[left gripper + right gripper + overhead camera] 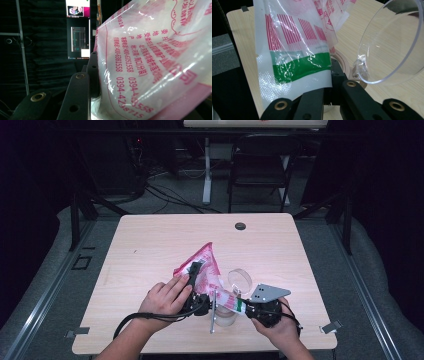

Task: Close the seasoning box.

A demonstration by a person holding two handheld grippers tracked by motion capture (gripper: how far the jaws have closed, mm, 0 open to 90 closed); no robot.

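Plainly stretched between two grippers: a pink-and-white printed plastic bag, held above the tabletop a little toward its near edge, about midway between the left and right edges. Left gripper clamped on the bag's upper part, jaws partway closed with the film pinched between them; left hand wrapped around the gripper body, cable looping back toward the near edge. Seen in the left gripper view, the bag pressed against the black jaw, red printed characters and digits running across clear and pink film. Right gripper closed tight on the bag's lower end, at the green band; right hand below it, near the near right corner, grey three-cornered plate on top. Shown in the right gripper view, the bag's end nipped between the two black jaws, red stripes above a green strip, white margin beneath. Stood just beside the bag, a clear round container tipped on its side, open mouth facing the right gripper. Lay beneath the bag, near the near edge, a pale round jar, with a thin metal rod beside it. Sat near the far edge, a small dark cable grommet.
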